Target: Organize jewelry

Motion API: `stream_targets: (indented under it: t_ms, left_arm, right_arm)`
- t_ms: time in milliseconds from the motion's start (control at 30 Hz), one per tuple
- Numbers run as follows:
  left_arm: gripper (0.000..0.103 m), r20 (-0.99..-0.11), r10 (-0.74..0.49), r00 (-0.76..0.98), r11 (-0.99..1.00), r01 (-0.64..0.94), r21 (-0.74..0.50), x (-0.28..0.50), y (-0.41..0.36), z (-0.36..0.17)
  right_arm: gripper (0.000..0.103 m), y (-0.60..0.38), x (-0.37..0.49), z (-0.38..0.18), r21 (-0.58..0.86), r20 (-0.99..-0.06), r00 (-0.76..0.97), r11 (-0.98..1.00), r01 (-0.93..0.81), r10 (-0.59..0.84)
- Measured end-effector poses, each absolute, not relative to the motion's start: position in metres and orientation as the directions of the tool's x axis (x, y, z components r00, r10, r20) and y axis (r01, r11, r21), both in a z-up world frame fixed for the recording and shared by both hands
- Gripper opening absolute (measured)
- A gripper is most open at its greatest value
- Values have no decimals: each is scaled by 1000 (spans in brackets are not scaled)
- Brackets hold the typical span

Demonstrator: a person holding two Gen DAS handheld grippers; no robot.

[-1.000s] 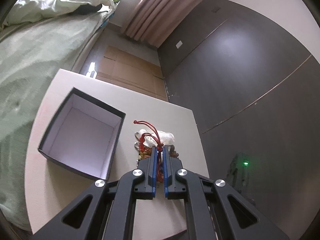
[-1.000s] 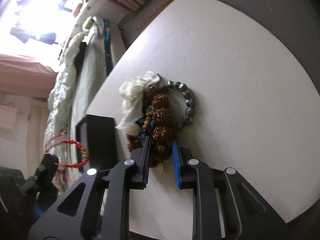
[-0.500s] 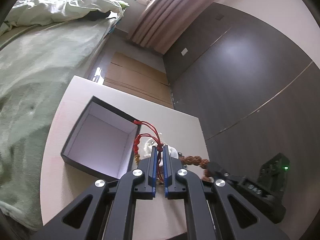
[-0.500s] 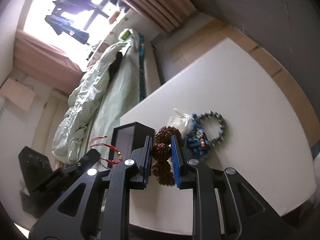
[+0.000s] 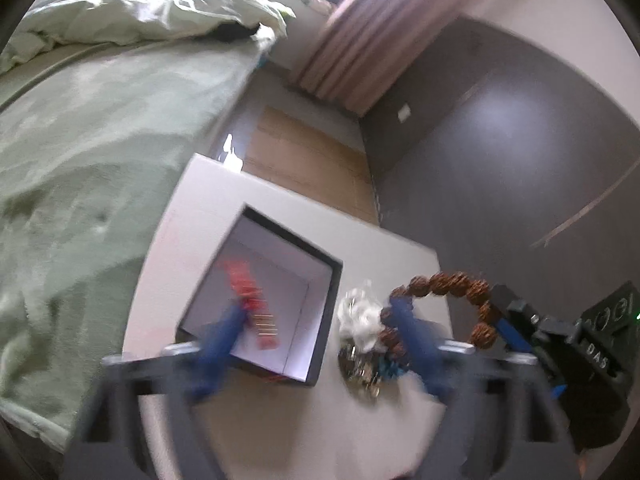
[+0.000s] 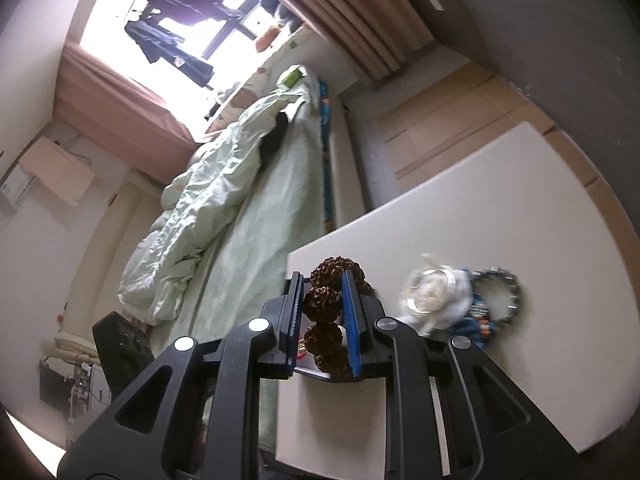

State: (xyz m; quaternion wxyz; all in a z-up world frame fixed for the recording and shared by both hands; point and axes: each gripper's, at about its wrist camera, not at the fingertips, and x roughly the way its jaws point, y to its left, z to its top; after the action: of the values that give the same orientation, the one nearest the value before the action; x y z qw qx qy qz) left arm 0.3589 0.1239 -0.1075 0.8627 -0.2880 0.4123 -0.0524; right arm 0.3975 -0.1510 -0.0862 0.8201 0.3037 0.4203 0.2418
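Left gripper (image 5: 320, 340) spread wide above box (image 5: 326, 316), red bracelet (image 5: 250, 300) inside; right gripper (image 6: 320, 312) pinching brown bead bracelet (image 6: 326, 300) beside box.

There is one open black square box with a pale lining (image 5: 320, 312), low in the left wrist view, and in it lies one blurred red cord bracelet (image 5: 250, 300). One bracelet of big brown wrinkled seed beads (image 6: 326, 304) shows in the lower centre of the right wrist view. To its right, on the one white tabletop (image 6: 500, 216), I count one dark grey metal bead bracelet (image 6: 506, 292), one blue bead piece (image 6: 474, 322) and one white crumpled bag (image 6: 434, 294).
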Motion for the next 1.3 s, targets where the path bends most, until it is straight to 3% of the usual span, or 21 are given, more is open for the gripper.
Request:
stream_targets:
  t_ms: [233,733,767,833,867,1200,1300]
  left_arm:
    - [65,-678,-347,649,824,-134,-550,359,133,-107]
    - [65,-708,-213,674,841,-243,-484,344,164,-108]
    - [65,-711,-203,673,843,-248,-477,344,166,-109]
    - [66,-718,-196,668,847,-254,-468,343,169,-110]
    - [66,-719,-197,666,848,-253,-467,341,169,-110]
    - [66,-722,-194,664,894,-185,-409,345,140,-108]
    - [71,-718,-194,669,912,-146,-383,347,124,-105]
  right_arm:
    - [20,-113,406,-85,714,-519,496,672,-196,696]
    - [21,-82,415,-115,774,-487,419,601,-200,766]
    - [23,-78,418,-118,767,-507,400,611,-193,763]
    - [63,-74,423,-128,749,-559,366,642,-162,744]
    - [67,-76,422,-131,741,-569,377,655,-149,730]
    - [69,-123,401,-123,604,-671,475,791,-95,569]
    - [69,-135,395,-123,561,-696,484,822,-95,531]
